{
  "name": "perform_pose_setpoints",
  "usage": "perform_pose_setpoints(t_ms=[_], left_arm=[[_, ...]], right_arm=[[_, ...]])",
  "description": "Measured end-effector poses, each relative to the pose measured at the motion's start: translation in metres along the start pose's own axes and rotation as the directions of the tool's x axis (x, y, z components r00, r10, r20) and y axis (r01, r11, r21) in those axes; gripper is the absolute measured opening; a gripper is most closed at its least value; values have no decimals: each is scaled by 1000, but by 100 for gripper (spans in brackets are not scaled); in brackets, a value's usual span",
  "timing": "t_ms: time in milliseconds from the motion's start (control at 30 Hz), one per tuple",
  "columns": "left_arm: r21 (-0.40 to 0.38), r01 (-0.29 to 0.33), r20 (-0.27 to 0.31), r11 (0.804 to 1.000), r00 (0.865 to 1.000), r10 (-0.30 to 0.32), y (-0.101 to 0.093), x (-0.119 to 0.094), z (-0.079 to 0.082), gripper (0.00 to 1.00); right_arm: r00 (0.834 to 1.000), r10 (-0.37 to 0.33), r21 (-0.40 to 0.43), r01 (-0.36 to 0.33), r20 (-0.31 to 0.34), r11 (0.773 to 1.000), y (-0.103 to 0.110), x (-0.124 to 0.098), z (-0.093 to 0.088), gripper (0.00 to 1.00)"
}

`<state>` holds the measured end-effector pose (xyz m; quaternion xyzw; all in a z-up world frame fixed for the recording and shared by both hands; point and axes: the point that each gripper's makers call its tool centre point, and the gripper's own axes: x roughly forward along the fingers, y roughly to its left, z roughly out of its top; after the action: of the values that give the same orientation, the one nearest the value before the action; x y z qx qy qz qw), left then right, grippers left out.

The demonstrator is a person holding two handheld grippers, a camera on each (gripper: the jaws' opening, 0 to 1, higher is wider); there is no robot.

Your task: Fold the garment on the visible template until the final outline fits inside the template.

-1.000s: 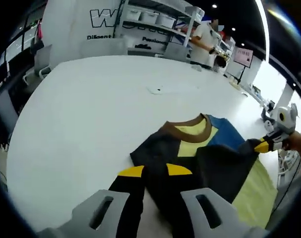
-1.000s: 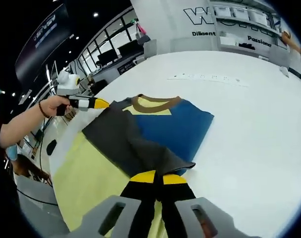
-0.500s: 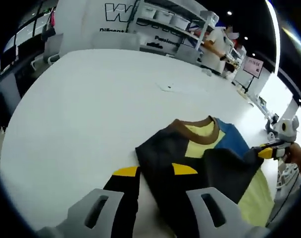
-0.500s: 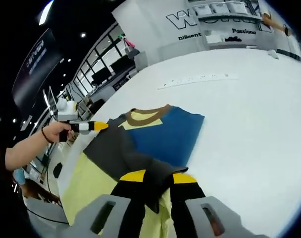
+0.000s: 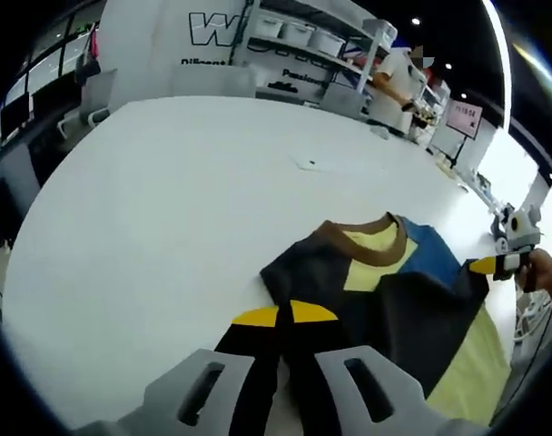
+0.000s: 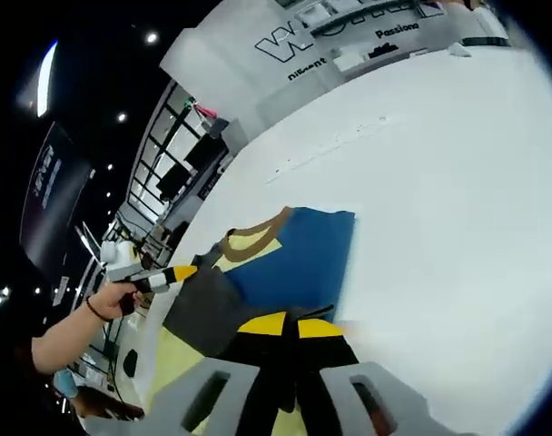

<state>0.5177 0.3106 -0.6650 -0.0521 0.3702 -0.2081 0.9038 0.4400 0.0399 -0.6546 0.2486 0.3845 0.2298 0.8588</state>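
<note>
The garment (image 5: 385,291) is a colour-block shirt in dark grey, blue and pale yellow with a brown collar (image 5: 359,243). It lies on the white desk (image 5: 167,200) over a yellow-green template (image 5: 467,363), which shows beyond the shirt's hem side. From how it drapes and creases, I judge it thin, light and limp: it will sag between two holds, drag along the desk and slip out of a shallow pinch. It is not fragile. Corners and seamed edges look like the best places to take hold, as they give more layers to bite.

A dark grey flap is folded across the shirt's middle, away from the collar. The left gripper (image 5: 285,315) has its fingers pressed together on the dark edge of the shirt on the side nearest that camera. In the right gripper view, the right gripper (image 6: 283,323) is likewise closed on the dark fabric at the opposite edge, just below the blue panel (image 6: 299,259).

Beyond the shirt, past the collar, a small white strip (image 6: 335,141) lies well apart on the desk. Shelving (image 5: 303,36) and a standing person (image 5: 385,77) are farther off.
</note>
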Motion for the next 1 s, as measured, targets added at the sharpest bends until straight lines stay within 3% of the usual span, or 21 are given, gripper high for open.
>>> perform_pose_setpoints(t_ms=[167, 433, 533, 733, 800, 867, 933, 1000], left_arm=[[-44, -32, 65, 999, 997, 35, 14, -5, 5, 0], [-45, -50, 112, 998, 992, 55, 21, -6, 6, 0], [45, -97, 121, 994, 989, 90, 27, -5, 7, 0], [36, -102, 126, 994, 987, 97, 30, -4, 7, 0], [74, -119, 150, 990, 983, 107, 33, -6, 10, 1], [157, -178, 176, 971, 973, 150, 41, -11, 15, 3], [205, -200, 212, 958, 965, 156, 43, -17, 21, 4], [153, -144, 214, 978, 971, 110, 36, -24, 21, 2]], right_arm=[[998, -15, -36, 17, 62, 999, -2, -5, 11, 0], [996, -41, -61, 45, 74, 997, -4, -5, 9, 0], [997, -40, -91, 46, 64, 995, 0, -2, 5, 0], [997, -57, -111, 63, 61, 992, -3, -2, 3, 0], [996, -60, -120, 67, 61, 991, -3, -2, 2, 0], [997, -56, -141, 63, 56, 988, 1, -5, 2, 0], [992, -83, -181, 99, 93, 978, -1, -13, 11, 11], [987, -122, -197, 141, 109, 970, -7, -17, 16, 17]])
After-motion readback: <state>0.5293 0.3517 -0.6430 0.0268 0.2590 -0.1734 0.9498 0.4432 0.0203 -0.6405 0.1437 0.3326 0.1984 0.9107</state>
